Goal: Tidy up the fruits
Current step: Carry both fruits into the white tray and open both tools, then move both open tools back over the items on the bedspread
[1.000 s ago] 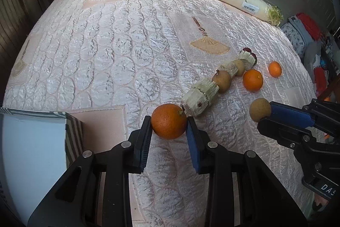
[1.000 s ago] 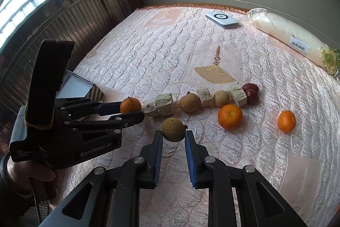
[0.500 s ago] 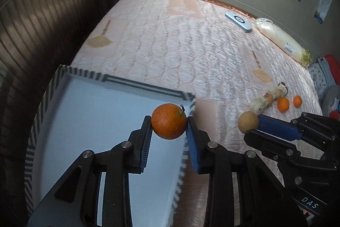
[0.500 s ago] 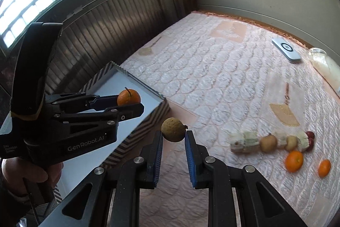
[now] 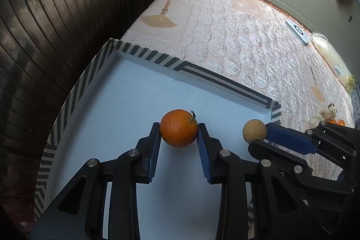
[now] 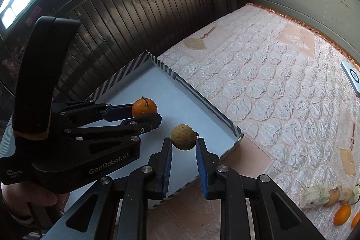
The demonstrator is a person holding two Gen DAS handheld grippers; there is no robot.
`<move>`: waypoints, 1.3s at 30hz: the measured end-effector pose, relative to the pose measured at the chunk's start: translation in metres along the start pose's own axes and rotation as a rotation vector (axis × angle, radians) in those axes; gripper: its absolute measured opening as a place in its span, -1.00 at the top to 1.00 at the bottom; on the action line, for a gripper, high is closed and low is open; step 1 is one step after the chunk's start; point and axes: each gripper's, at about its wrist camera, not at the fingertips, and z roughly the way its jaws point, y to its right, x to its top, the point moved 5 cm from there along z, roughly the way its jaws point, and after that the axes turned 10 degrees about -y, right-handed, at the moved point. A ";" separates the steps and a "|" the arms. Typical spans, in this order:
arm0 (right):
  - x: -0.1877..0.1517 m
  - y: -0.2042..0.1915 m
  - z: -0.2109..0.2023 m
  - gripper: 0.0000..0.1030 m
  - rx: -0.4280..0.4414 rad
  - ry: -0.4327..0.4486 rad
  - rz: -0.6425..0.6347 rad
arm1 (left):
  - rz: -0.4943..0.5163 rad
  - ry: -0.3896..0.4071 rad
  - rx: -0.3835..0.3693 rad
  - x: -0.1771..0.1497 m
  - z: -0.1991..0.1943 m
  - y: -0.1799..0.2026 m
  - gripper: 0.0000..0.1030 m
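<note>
My left gripper (image 5: 179, 129) is shut on an orange (image 5: 178, 128) and holds it above the white floor of a shallow box with a striped rim (image 5: 148, 55). My right gripper (image 6: 184, 141) is shut on a small brown round fruit (image 6: 183, 137) and holds it above the box's right end (image 6: 234, 131). The right gripper and its fruit (image 5: 254, 131) show at the right of the left wrist view. The left gripper with the orange (image 6: 144, 107) shows at the left of the right wrist view.
The box lies on a pink quilted bedspread (image 6: 258, 73) beside a dark slatted wall (image 6: 139, 3). More fruit (image 6: 333, 194) and two oranges (image 6: 342, 215) lie in a row at the far right. A white flat device (image 6: 352, 77) lies near the back wall.
Both grippers have swung left with their fruit, from above the bedspread to above the box. The fruit row has slid to the far right of both views.
</note>
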 end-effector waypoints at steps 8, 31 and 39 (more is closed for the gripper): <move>0.009 -0.005 0.028 0.61 -0.002 -0.056 -0.021 | -0.062 -0.015 -0.005 -0.004 0.006 -0.017 0.39; -0.032 0.035 -0.034 0.34 0.001 0.108 0.122 | -0.046 0.124 -0.065 0.004 -0.052 0.019 -0.19; -0.059 0.106 -0.042 0.34 -0.036 0.123 0.238 | 0.054 0.098 -0.092 0.003 -0.051 0.071 -0.19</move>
